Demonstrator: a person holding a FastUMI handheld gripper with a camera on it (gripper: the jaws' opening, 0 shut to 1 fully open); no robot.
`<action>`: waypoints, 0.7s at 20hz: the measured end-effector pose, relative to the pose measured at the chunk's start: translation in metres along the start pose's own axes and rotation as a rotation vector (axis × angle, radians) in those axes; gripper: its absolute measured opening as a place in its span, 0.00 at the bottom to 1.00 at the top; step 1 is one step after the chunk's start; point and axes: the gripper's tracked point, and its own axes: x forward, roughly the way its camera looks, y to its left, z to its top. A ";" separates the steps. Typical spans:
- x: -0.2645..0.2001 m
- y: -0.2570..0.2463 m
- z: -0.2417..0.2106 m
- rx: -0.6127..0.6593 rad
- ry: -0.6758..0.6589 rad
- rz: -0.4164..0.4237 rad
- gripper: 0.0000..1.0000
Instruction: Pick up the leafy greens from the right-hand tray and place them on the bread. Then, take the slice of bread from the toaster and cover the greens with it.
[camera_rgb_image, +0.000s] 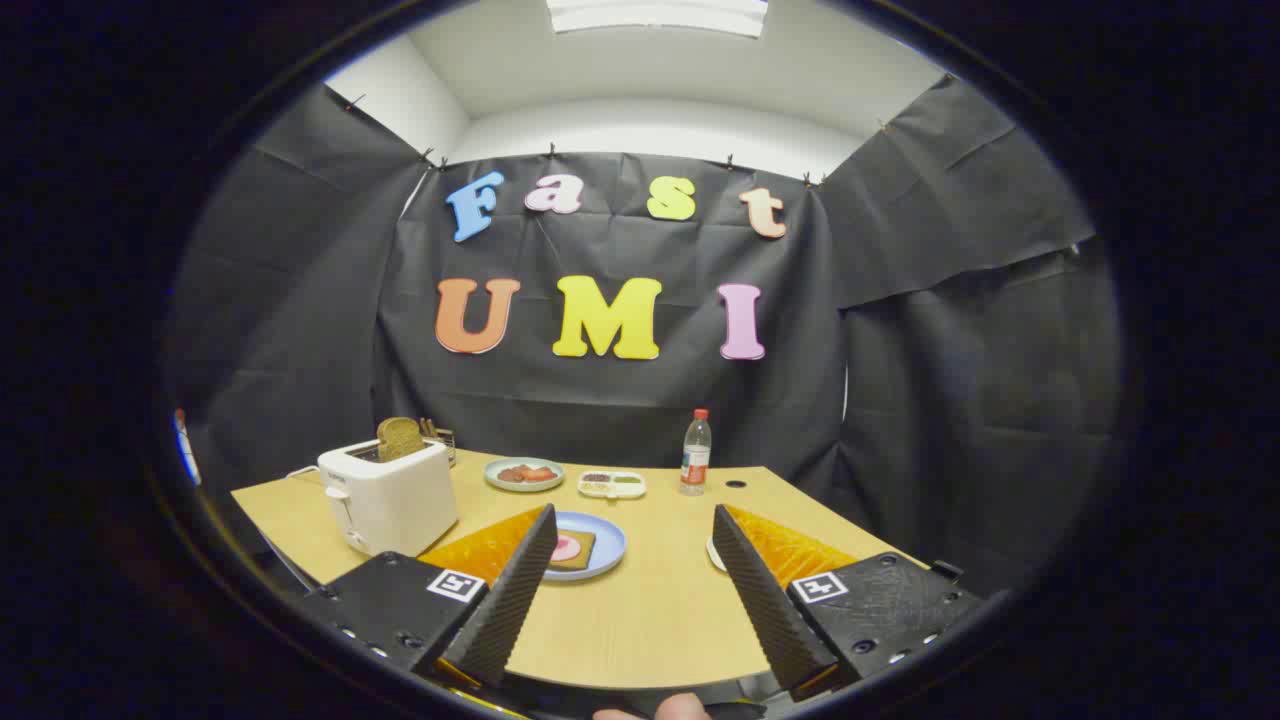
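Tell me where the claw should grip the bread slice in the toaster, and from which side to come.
Grip the top half of the bread slice, the part that stands upright above the toaster slot. Probably best to come from above, one finger on each flat face, then lift straight up. The claw is open over the table, with the toaster ahead of its left finger.

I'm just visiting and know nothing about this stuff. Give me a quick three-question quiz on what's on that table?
1. True or false: a bread slice stands up out of the white toaster.
2. What stands beside the small divided tray? A) a bottle B) a kettle C) a pan
3. Fill in: the tool has its fingers ____, with nothing between them.

Key: 1 true. 2 A, the red-capped bottle. 3 open; the blue plate with bread lies just beyond the left finger.
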 end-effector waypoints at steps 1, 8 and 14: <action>0.000 -0.004 0.001 0.001 -0.006 -0.008 0.95; 0.003 -0.010 0.005 0.025 -0.005 -0.015 0.95; 0.003 -0.006 0.000 0.027 0.015 -0.002 0.95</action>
